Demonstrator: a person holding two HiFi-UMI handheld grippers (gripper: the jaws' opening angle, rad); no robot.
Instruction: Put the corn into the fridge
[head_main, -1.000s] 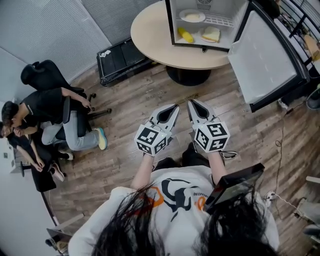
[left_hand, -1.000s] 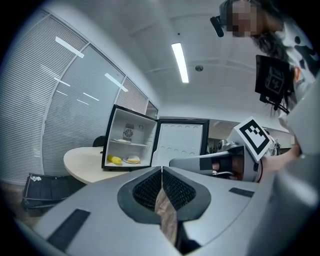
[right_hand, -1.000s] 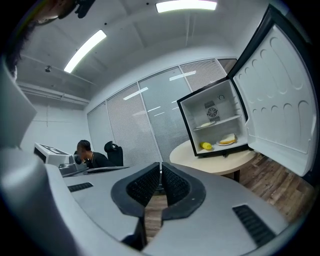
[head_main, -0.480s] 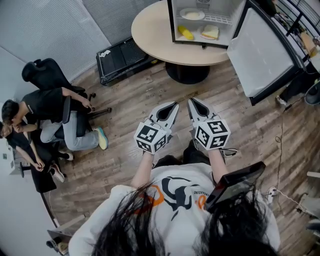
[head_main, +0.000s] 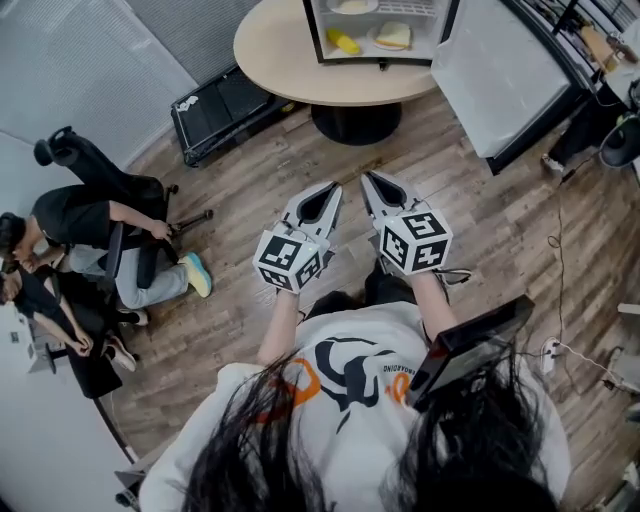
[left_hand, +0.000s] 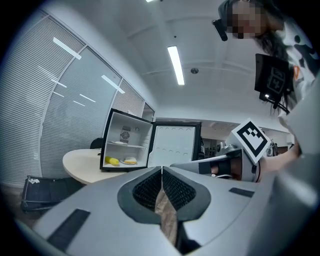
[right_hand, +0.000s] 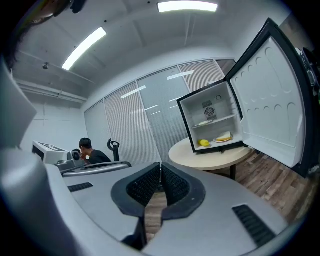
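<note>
- The left tool is closed: in the left gripper view its two jaws meet at the tips, and nothing is caught between them.
- The right tool is closed as well. The right gripper view shows its ribbed pads drawn together with nothing held.
- In the head view both tools are held side by side in front of the person's chest, over the wooden floor. Their tips point toward the desk, and each marker cube faces up.
- The corn already lies inside the fridge, on the bottom shelf toward its left side.
- Just beside the corn, on the same shelf, sits a slice of bread on a small plate.
- A second plate rests on the shelf above.
- The fridge stands on the round desk, well apart from both tools.
- The fridge door is swung wide open to the right, its white inner side facing up toward the head view.
- On the floor beside the desk lies a black case.
- At the left edge of the head view a seated person in dark clothes sits in a chair, far from the desk.
</note>
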